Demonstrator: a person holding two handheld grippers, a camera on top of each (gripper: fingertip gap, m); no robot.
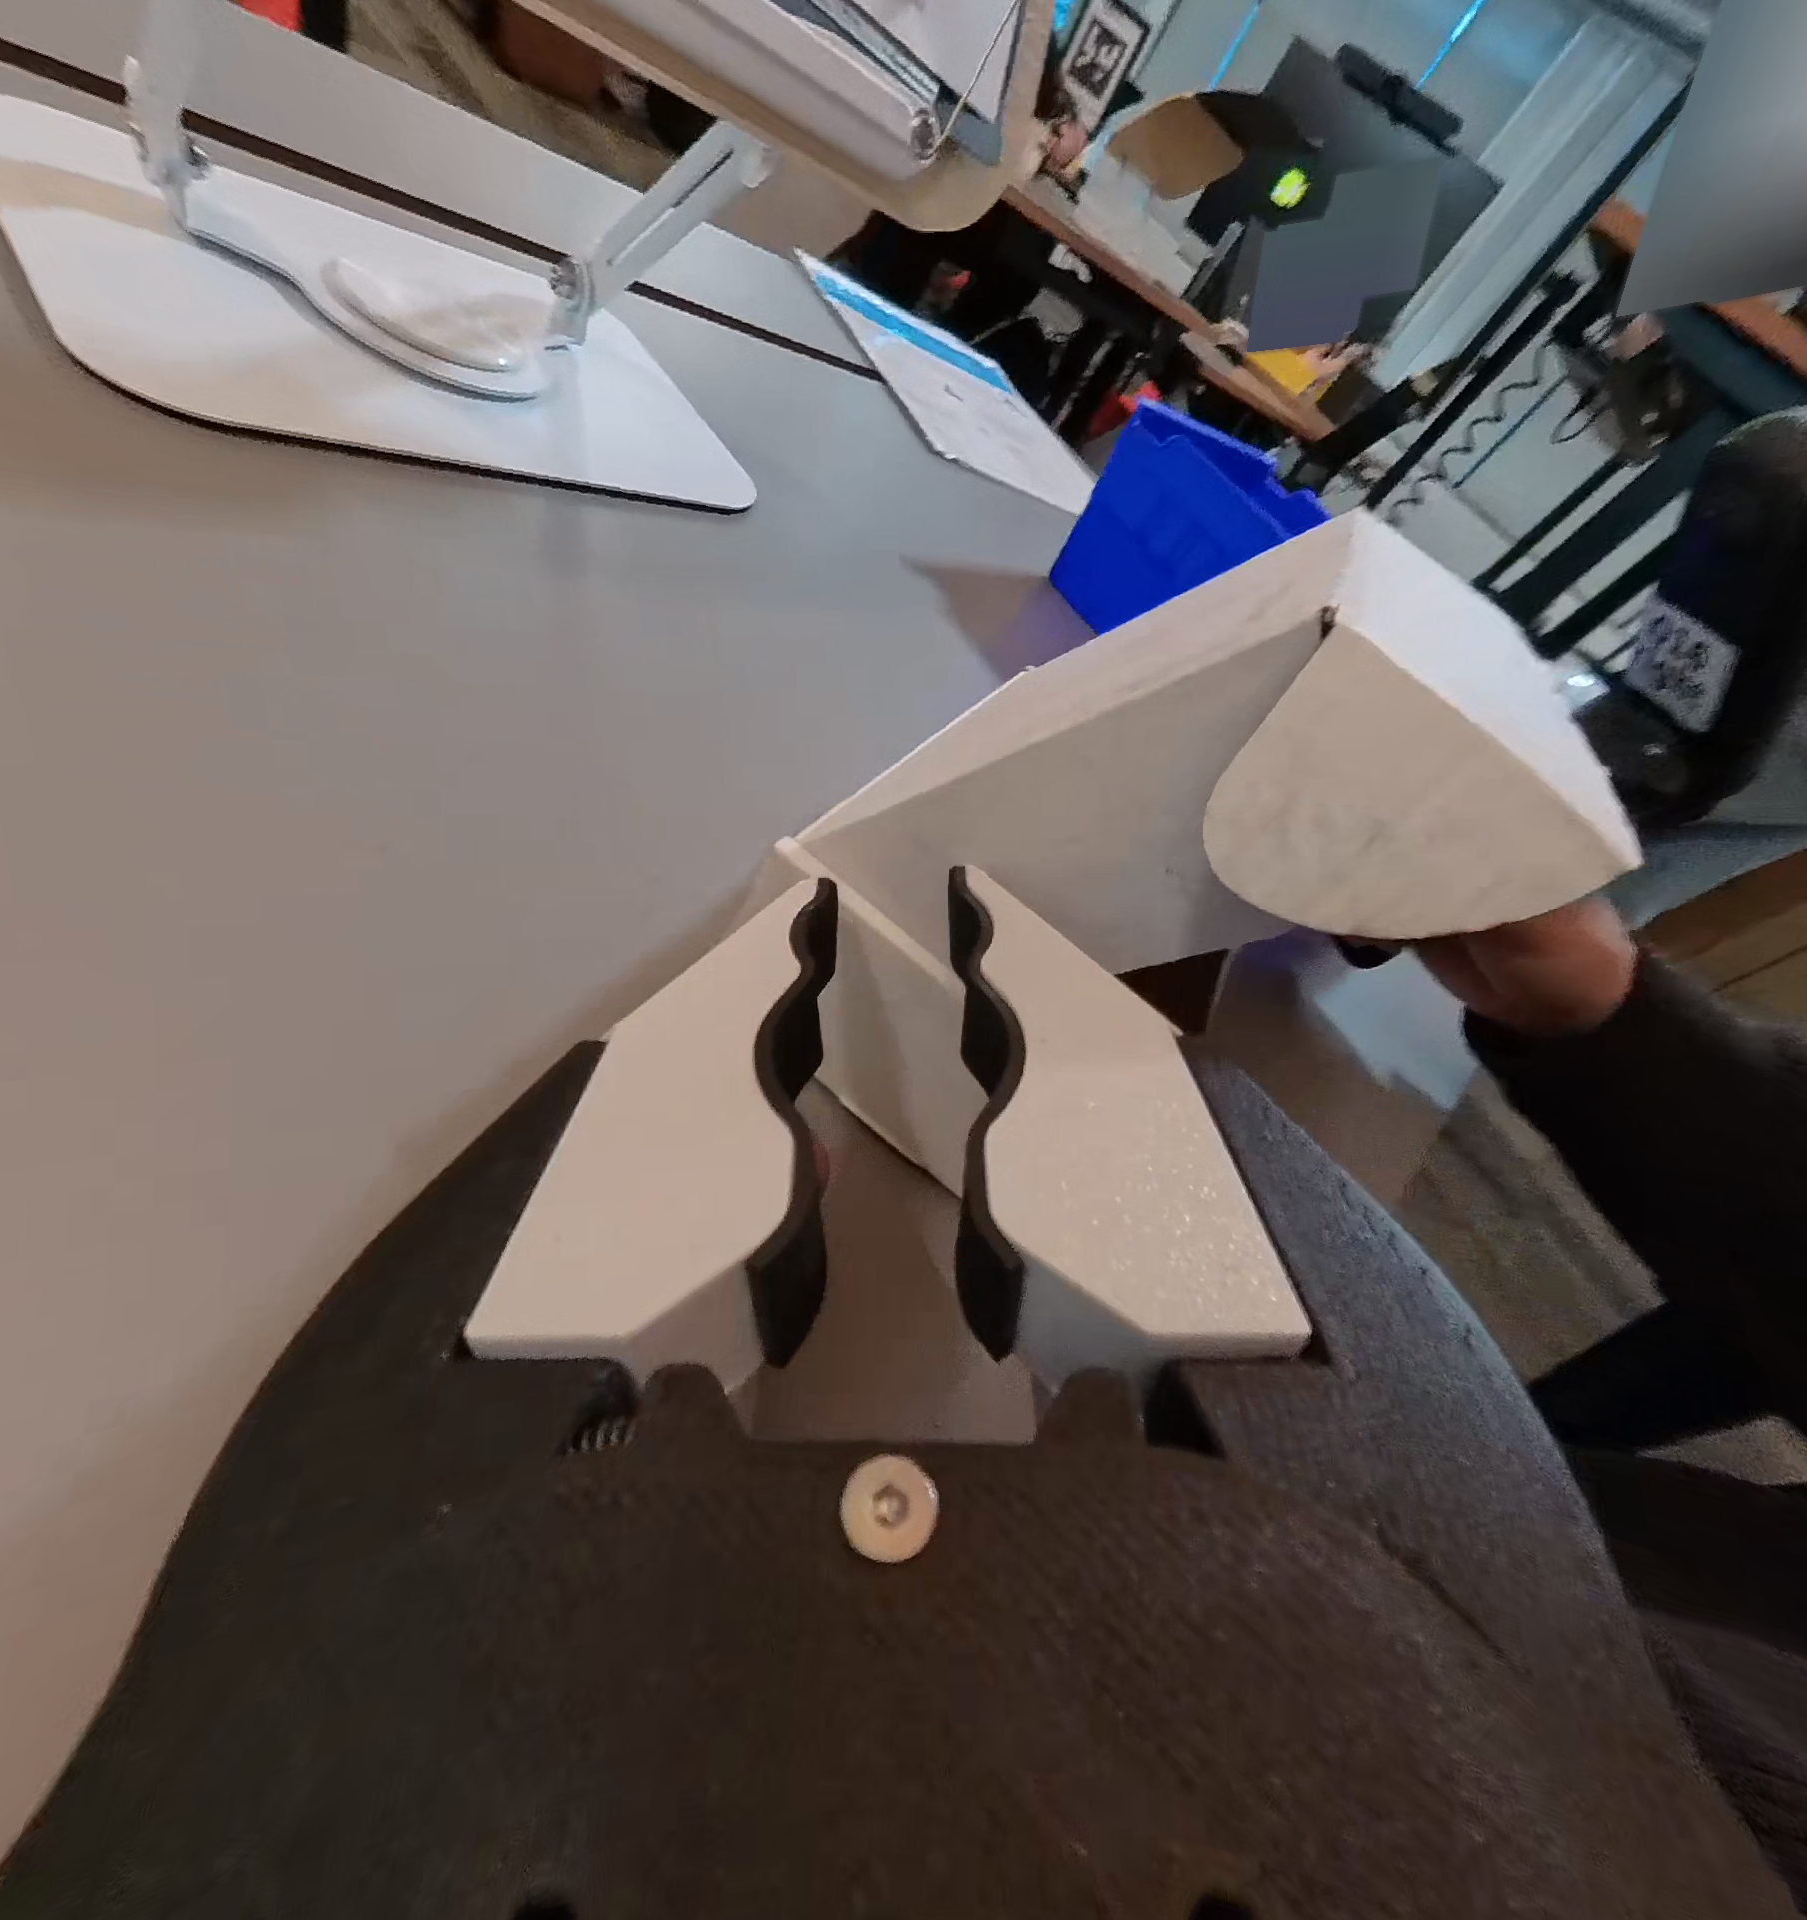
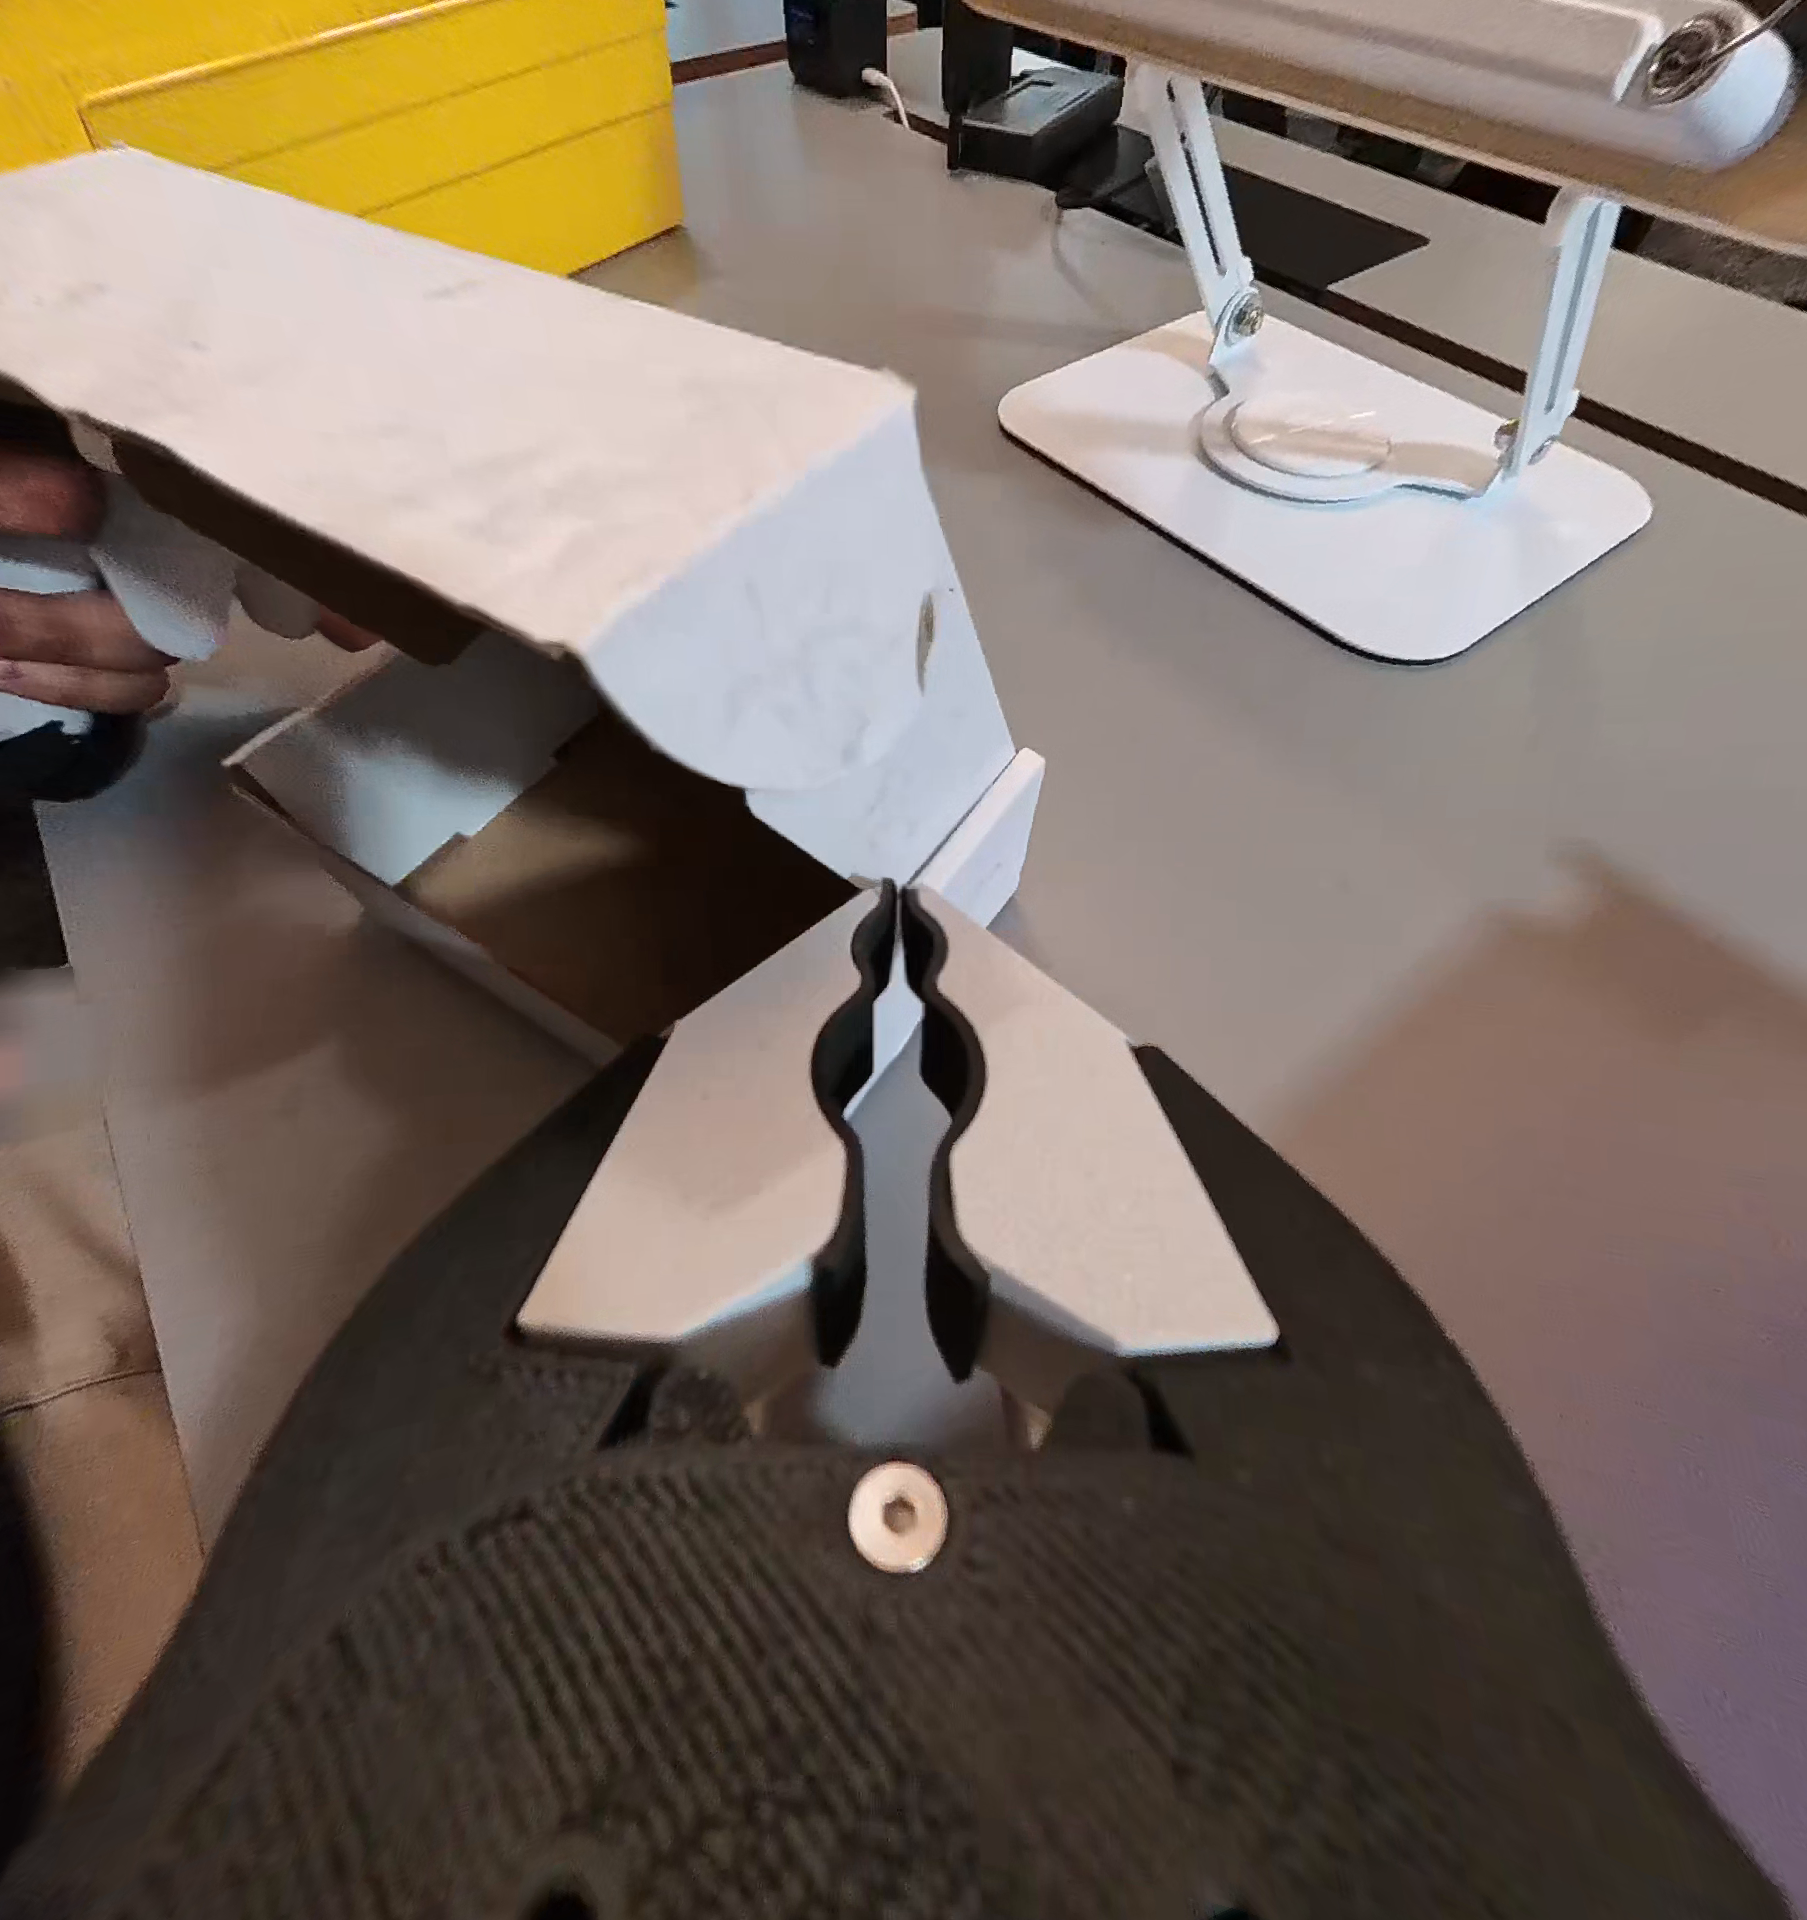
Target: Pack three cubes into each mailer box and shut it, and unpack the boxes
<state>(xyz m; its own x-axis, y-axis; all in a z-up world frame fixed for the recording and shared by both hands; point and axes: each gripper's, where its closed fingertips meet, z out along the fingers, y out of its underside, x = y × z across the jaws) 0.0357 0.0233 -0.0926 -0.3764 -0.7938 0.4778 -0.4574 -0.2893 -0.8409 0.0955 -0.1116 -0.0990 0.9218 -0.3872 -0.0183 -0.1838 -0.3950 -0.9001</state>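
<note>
Right tongs (image 2: 897, 899) pinch the white cardboard mailer box (image 2: 525, 499) at its corner; left tongs (image 1: 891, 904), part-open, straddle a wall. Keep both grips steady on the grey worktop (image 2: 1294, 831).

A white stand (image 1: 359, 343) with slanted metal arms sits on the grey surface (image 1: 255, 779), ahead and left of the left tongs, ahead and right of the right tongs. A blue bin (image 1: 1179, 530) lies beyond; yellow bins (image 2: 411, 114) stand far left.
</note>
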